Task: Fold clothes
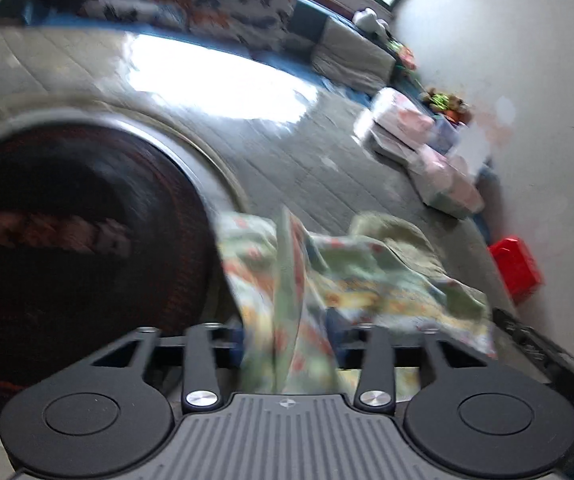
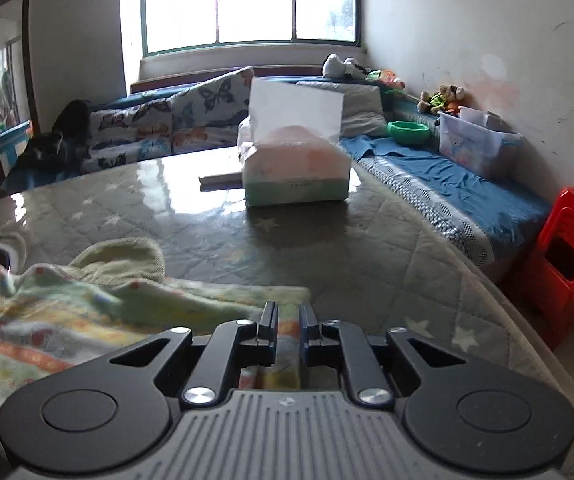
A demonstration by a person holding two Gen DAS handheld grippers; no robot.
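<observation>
Because the quilted surface (image 2: 327, 240) under its glossy clear cover takes up most of both views, I start there: it is broad, with a dark round opening (image 1: 67, 232) at my left and a tissue box (image 2: 295, 176) standing well beyond the cloth. On the near part lies the task's thing, a small garment (image 2: 87, 312) in pale green with orange and yellow print, rumpled and part-raised, its plain green lining turned out at the far edge.

My left gripper (image 1: 287, 336) stands fairly wide, with a bunched strip of the garment running up between its fingers; that view is blurred, so I cannot tell if the fingers truly pinch it. My right gripper (image 2: 287, 320) is narrow, nearly closed, and printed cloth shows in the slim gap, so I judge it holds the near edge.

I judge a fold is under way, though how many folds the garment already carries I cannot tell. To do it well I would keep both holds level and the cloth taut between them, carry the edge over in one smooth sweep, lay it flat on the cover, which looks slick, and only then let go.
</observation>
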